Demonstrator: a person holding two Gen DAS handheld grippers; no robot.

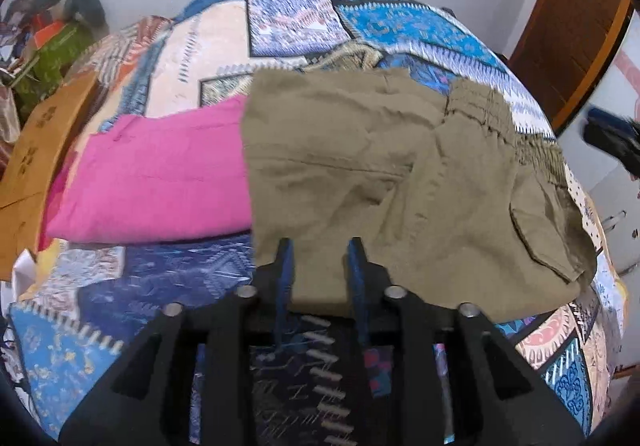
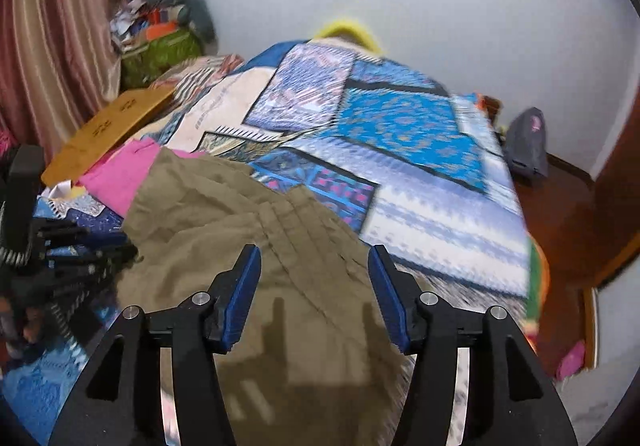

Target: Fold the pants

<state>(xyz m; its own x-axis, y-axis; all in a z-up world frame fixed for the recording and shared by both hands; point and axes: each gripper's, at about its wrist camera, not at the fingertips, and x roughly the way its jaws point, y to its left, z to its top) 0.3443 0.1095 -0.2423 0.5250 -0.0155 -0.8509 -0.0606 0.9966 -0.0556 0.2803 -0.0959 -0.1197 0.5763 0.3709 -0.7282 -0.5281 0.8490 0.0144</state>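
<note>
Khaki cargo pants (image 1: 380, 174) lie folded on a patchwork bedspread (image 1: 360, 22), their elastic waistband to the right and a flap pocket at the lower right. My left gripper (image 1: 320, 250) is open, its blue-padded fingers resting on the pants' near edge with nothing pinched. In the right wrist view the same pants (image 2: 224, 230) lie bunched under my right gripper (image 2: 314, 258), which is wide open just above the cloth. The left gripper's black body (image 2: 52, 258) shows at the left edge there.
A folded pink garment (image 1: 160, 178) lies left of the pants, touching them. A brown cardboard sheet (image 1: 36, 150) and a cluttered pile with a green bag (image 2: 160, 50) sit at the bed's far left. A wooden door (image 1: 568, 30) stands right. A grey bag (image 2: 528, 142) is on the floor.
</note>
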